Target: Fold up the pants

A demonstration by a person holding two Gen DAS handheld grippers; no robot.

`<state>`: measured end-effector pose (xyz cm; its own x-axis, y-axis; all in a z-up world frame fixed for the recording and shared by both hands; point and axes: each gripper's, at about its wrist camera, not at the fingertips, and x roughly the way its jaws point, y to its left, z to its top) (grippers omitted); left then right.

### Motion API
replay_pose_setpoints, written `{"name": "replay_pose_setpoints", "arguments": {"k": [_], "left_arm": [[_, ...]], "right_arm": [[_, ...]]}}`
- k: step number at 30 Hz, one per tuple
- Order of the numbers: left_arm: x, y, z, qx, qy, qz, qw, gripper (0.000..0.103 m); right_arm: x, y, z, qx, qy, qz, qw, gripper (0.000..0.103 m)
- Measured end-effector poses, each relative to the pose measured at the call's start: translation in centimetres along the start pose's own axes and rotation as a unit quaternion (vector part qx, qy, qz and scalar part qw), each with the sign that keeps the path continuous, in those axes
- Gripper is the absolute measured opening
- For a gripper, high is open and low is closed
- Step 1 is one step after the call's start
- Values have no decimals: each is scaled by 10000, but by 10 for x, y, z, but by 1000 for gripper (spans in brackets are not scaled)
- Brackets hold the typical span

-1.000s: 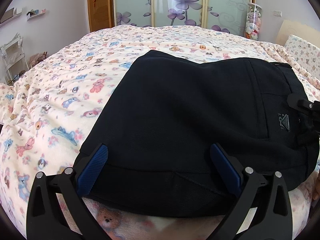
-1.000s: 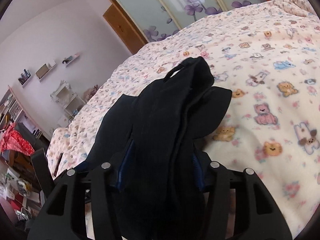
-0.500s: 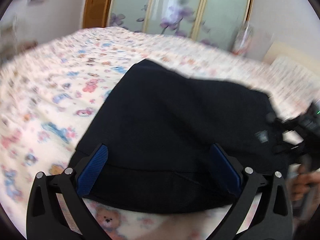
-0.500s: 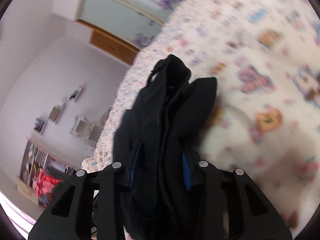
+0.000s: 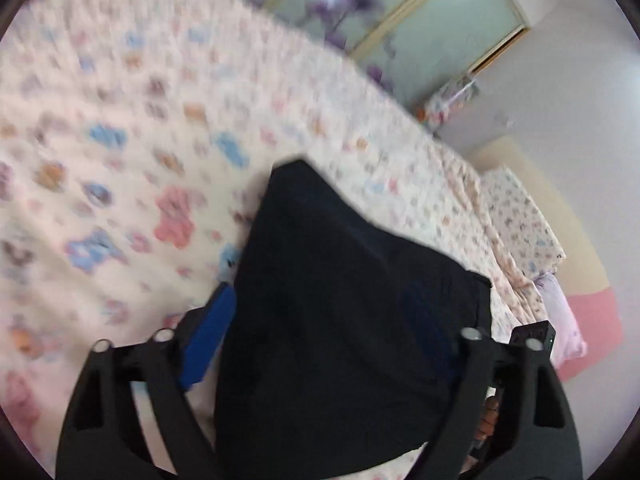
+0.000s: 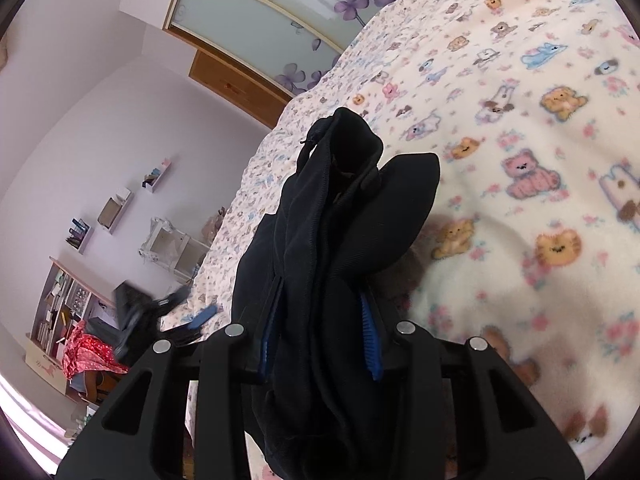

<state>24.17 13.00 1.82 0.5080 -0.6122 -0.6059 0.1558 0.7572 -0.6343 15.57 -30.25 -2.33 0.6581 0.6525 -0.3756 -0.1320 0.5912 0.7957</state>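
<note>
Right tool [image 6: 320, 344] clamping bunched ribbed black pants [image 6: 340, 240], left tool [image 5: 320, 344] closing around them

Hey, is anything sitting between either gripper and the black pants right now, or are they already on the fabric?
Nothing visible is in the way. The right gripper is clamped on a bunched fold of the black pants. The left gripper is closing with the fabric already between its fingers. Only the printed blanket lies around them.

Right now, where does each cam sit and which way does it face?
Left wrist: on the left tool, facing down its fingers over the black pants, its jaws closing, toward the bed and wardrobe.
Right wrist: on the right tool, clamped on bunched pants, facing across the bed.
Shared: pants, bed, wardrobe.
</note>
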Motion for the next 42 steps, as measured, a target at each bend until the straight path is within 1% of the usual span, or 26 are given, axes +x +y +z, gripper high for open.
{"name": "replay_pose_setpoints", "arguments": {"k": [2, 4, 6, 9, 10, 11, 12, 13, 14, 15, 16, 19, 21, 24, 26, 28, 30, 34, 36, 38, 40, 42], "left_arm": [[21, 16, 2, -373, 305, -48, 9988, 75], [32, 25, -1, -607, 337, 17, 9976, 75], [41, 34, -3, -884, 452, -105, 9950, 72], [46, 39, -4, -989, 472, -84, 9939, 71], [46, 36, -4, -950, 447, -71, 9944, 64], [46, 33, -4, -928, 435, -150, 9946, 56], [48, 31, -3, -930, 417, -168, 9946, 52], [46, 28, -3, -887, 384, -193, 9951, 42], [45, 25, -3, -834, 353, -203, 9957, 34], [42, 21, -3, -783, 310, -193, 9963, 30], [40, 19, -3, -743, 279, -193, 9967, 21], [34, 6, -6, -491, 131, -108, 9987, 13], [29, -3, -7, -353, 28, -103, 9993, 12], [20, -18, -8, -286, -129, -359, 9989, 10], [16, -37, -6, -130, -180, -512, 9984, 10], [15, -58, -5, 30, -214, -657, 9976, 10], [17, -74, -6, 110, -235, -804, 9964, 10], [25, -92, -13, 198, -295, -1046, 9939, 10], [28, -97, -14, 176, -366, -1173, 9923, 10], [32, -96, -14, -10, -470, -1434, 9885, 10], [40, -94, -13, -115, -534, -1561, 9862, 10], [52, -91, -14, -159, -514, -1418, 9884, 10]], "right_arm": [[0, -2, 0, 64, 36, 25, 10000, 36], [1, -3, -1, 83, 40, 44, 9999, 36], [1, -3, -1, 77, 49, 39, 10000, 36], [1, -5, -1, 87, 58, 19, 9999, 36], [1, -6, -1, 99, 55, 14, 9999, 36], [2, -8, 1, 113, 58, 15, 9999, 36], [2, -9, 2, 137, 50, 12, 9999, 36], [1, -10, 2, 159, 48, 21, 9999, 36], [1, -12, 2, 196, 40, 40, 9998, 36], [0, -12, 1, 236, 29, 55, 9997, 36], [0, -13, 1, 265, 23, 69, 9996, 36], [-1, -17, 1, 399, 10, 158, 9991, 36], [-3, -18, 1, 436, -49, 217, 9988, 36], [-8, -20, 4, 593, -183, 478, 9969, 33], [-16, -19, 8, 674, -346, 731, 9944, 26], [-20, -15, 12, 695, -391, 854, 9932, 25], [-23, -11, 15, 538, -472, 768, 9945, 25], [-28, -24, 20, 859, -605, 790, 9913, 25], [-35, -29, 24, 964, -779, 819, 9889, 24], [-52, -35, 31, 1065, -1115, 935, 9836, 24], [-67, -42, 38, 1129, -1416, 1000, 9784, 24], [-76, -48, 42, 1170, -1580, 924, 9761, 24]]}}
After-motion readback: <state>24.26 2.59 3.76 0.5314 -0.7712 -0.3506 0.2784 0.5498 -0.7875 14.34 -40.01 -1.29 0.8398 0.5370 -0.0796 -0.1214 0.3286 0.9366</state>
